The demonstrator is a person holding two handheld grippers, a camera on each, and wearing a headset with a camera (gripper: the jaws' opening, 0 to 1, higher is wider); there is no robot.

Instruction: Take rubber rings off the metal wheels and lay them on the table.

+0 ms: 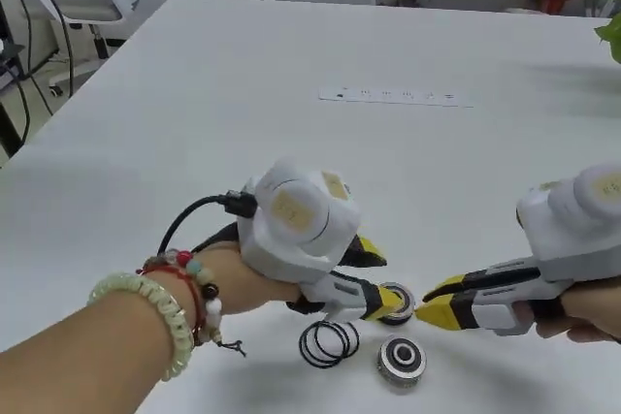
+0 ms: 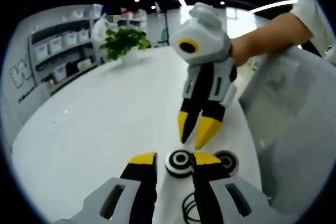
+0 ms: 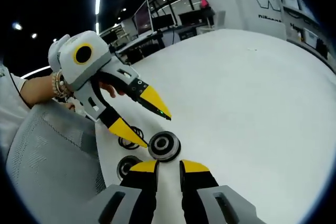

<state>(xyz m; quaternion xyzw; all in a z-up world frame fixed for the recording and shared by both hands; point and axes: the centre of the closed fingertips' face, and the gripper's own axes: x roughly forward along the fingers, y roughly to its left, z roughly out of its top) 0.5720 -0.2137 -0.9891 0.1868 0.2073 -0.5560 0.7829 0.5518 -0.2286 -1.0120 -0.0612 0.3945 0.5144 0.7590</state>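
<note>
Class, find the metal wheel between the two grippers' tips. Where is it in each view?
Head view: metal wheel lower centre, between left gripper and right gripper.
Left gripper view: bottom centre, between its own jaws.
Right gripper view: below centre, just beyond its own jaws.
Shared landmark: loose rubber rings beside it.

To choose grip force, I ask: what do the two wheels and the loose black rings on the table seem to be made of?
Far wheel and near wheel: likely metal, with silvery, shiny faces. Rings: probably rubber; they are thin matte black loops lying overlapped.
</note>
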